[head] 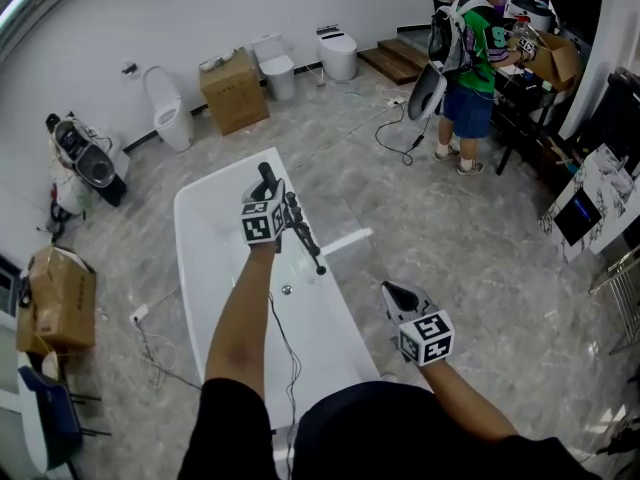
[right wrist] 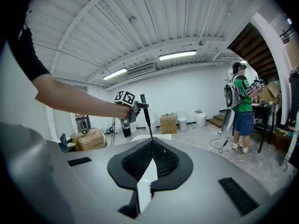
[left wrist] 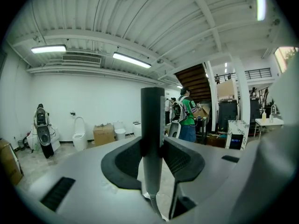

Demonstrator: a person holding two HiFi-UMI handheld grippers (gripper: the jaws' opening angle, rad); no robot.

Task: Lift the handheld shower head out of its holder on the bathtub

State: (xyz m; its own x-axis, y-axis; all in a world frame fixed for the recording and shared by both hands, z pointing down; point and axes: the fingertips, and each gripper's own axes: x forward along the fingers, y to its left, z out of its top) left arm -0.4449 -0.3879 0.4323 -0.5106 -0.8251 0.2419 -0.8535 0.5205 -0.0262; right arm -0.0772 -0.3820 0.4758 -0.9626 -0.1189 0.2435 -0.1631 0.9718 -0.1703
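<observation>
Over the bathtub, left side: I am watching the left gripper [head: 283,206] hanging above the white bathtub [head: 195,223]. Its marker cube is facing up and it is pointing away from me toward the far wall.
Left jaws: they are pinching the handheld shower head [left wrist: 152,125]. Both dark pads are pressing on its slim dark handle from either side, so they are standing partly spread around it.
Shower head, attitude: it is standing close to upright in the grip. Its squared top is rising above the pads, and its lower end is narrowing into a hose [left wrist: 153,206] below them.
Shower head, place: in the head view it is slanting across the tub's right half, its lower end showing close to a white bar [head: 345,240] by the right rim. I cannot tell whether that end is touching anything.
Holder: I cannot tell which fitting on the rim it is.
Right gripper: the right gripper [right wrist: 152,146] is hovering by the tub's right rim, nearer to me and well apart from the shower head.
Right jaws: they are resting pressed together, with nothing between them.
Background: a person in a green shirt [head: 480,53] with a backpack is standing at the far right. A cardboard box [head: 233,90] and a toilet [head: 170,108] are sitting along the wall.
</observation>
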